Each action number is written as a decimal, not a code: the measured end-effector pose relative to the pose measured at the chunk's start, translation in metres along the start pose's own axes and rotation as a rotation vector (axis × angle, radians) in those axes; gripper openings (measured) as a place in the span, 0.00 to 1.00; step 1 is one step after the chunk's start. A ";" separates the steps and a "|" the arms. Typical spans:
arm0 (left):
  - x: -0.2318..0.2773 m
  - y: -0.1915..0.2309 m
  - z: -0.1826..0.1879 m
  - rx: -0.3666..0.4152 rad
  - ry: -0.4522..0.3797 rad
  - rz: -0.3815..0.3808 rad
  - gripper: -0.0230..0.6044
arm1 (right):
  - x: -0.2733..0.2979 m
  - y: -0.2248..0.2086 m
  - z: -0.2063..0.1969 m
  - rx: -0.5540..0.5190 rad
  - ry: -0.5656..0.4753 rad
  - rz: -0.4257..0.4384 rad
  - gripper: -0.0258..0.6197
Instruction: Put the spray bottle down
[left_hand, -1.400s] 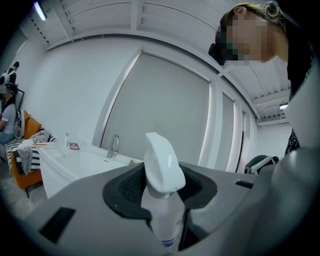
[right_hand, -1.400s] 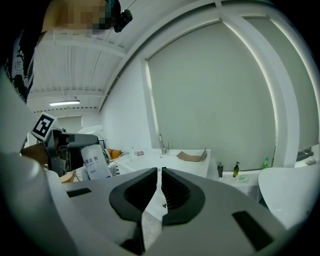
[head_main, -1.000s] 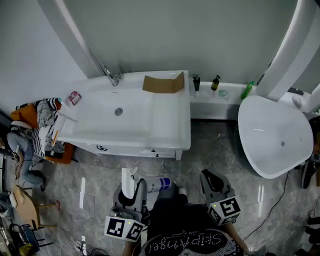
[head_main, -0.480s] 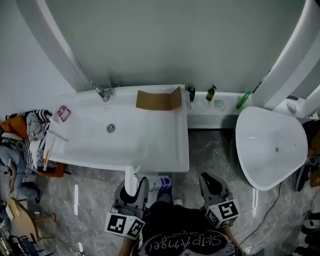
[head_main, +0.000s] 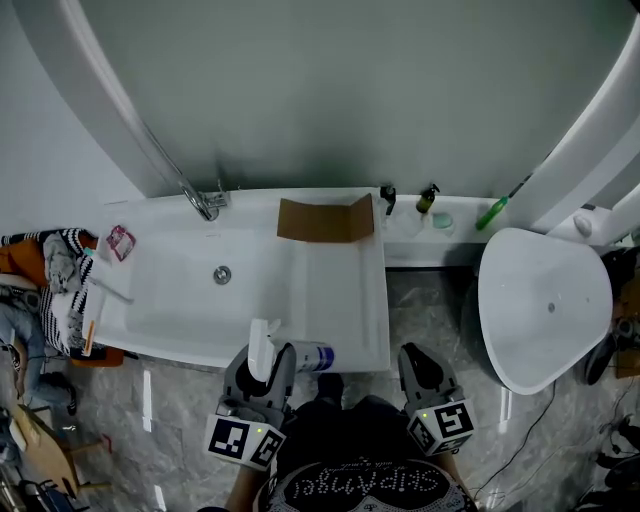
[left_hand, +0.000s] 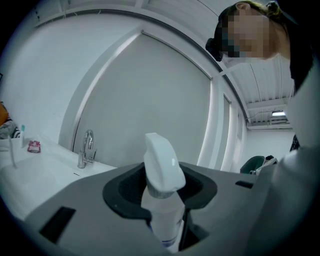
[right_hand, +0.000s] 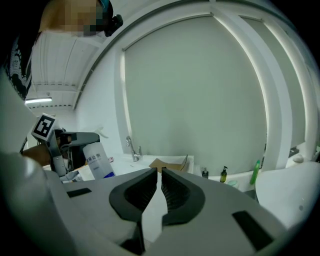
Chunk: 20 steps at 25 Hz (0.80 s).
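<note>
Spray bottle (head_main: 312, 356): clamped between fingers of your left gripper (head_main: 268, 358), held at front edge of white basin (head_main: 340, 300). Your right gripper (head_main: 422, 368): fingers closed to narrow slit, empty, near basin's front corner.

- Before me stands a long white washbasin (head_main: 330, 290), its chrome tap (head_main: 203, 203) at the far left.
- Behind it is a plain grey-green wall (head_main: 330, 90).
- Grey marble floor (head_main: 430, 310); at right, a white tub (head_main: 520, 270).
</note>
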<state>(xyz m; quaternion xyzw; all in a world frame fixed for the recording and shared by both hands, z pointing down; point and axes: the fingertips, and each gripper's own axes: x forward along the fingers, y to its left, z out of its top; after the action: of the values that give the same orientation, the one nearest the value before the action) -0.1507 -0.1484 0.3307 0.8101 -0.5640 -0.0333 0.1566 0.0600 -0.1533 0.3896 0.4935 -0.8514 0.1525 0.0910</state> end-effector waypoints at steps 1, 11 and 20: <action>0.003 0.004 0.002 0.001 0.002 -0.005 0.29 | 0.006 0.001 0.002 0.002 -0.002 -0.002 0.10; 0.034 0.038 0.023 0.002 -0.024 0.003 0.29 | 0.055 0.007 0.033 -0.016 -0.057 0.028 0.10; 0.031 0.068 0.025 -0.002 0.002 0.053 0.29 | 0.059 0.009 0.021 0.012 -0.013 0.002 0.10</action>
<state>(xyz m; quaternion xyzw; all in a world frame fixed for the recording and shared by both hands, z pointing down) -0.2068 -0.2037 0.3306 0.7949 -0.5849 -0.0290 0.1586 0.0231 -0.2041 0.3862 0.4941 -0.8516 0.1546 0.0824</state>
